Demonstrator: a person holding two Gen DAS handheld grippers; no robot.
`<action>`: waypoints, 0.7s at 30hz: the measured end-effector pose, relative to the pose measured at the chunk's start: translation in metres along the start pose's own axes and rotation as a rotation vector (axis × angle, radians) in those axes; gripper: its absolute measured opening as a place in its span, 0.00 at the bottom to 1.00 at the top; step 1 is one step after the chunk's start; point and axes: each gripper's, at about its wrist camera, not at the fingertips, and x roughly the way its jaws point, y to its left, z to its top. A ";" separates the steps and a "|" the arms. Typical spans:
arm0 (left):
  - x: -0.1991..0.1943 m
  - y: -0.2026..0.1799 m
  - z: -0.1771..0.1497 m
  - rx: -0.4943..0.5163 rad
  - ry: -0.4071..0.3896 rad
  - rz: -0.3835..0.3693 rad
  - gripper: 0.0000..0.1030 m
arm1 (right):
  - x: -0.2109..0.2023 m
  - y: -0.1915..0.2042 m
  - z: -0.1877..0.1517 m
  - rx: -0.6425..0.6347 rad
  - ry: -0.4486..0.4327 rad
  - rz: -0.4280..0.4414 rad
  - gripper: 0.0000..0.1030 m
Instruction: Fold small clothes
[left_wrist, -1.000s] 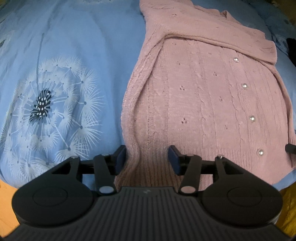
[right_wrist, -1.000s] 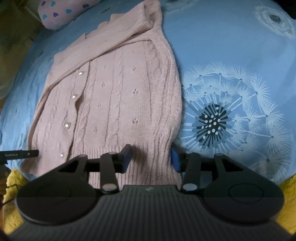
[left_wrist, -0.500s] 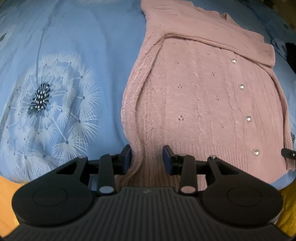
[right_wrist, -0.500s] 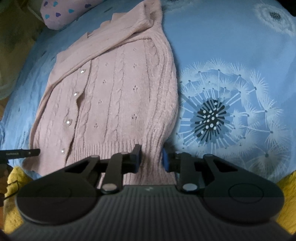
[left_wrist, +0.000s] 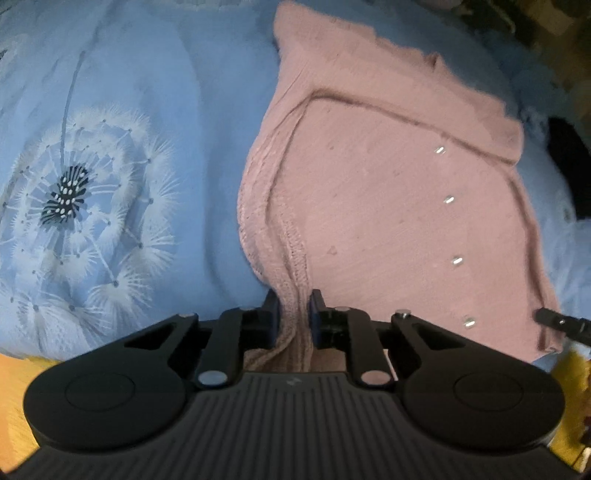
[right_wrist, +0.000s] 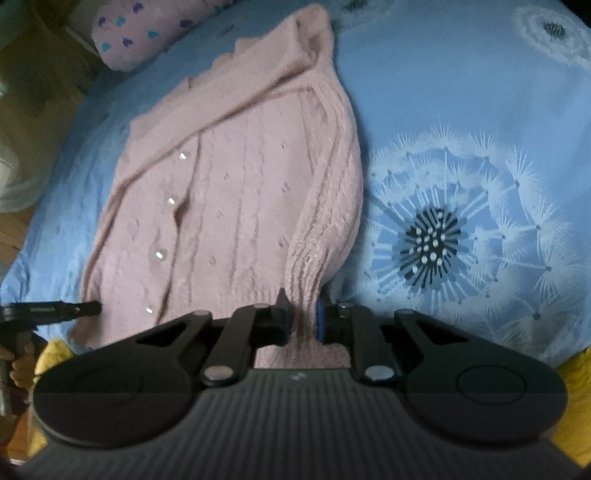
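Bedspread (left_wrist: 155, 110), blue with dandelion print, carries a pink cardigan (left_wrist: 369, 206) lying flat, buttons up. Left claw (left_wrist: 291, 314) and right claw (right_wrist: 301, 315) are each pinched tight on a bottom hem corner. Risk: loose knit stretching or slipping if the lifts are uneven; grip depth is hidden behind both claws, frames blurred.

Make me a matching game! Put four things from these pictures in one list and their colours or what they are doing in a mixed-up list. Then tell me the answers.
Things:
1. cardigan
2. bedsheet
3. pillow
4. left gripper

Colours or states:
A. blue with white dandelions
B. shut on the knit hem
C. pink, with a row of shiny buttons
D. pale purple with little hearts

Pairs: 1-C, 2-A, 3-D, 4-B. The right gripper pinches the hem too.
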 end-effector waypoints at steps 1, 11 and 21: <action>-0.004 0.000 0.001 -0.009 -0.008 -0.019 0.18 | -0.004 0.000 0.002 0.011 -0.013 0.013 0.16; -0.052 -0.009 0.025 -0.086 -0.118 -0.156 0.18 | -0.044 0.005 0.026 0.072 -0.143 0.150 0.15; -0.083 -0.037 0.064 -0.129 -0.197 -0.250 0.18 | -0.051 0.033 0.062 0.034 -0.209 0.232 0.15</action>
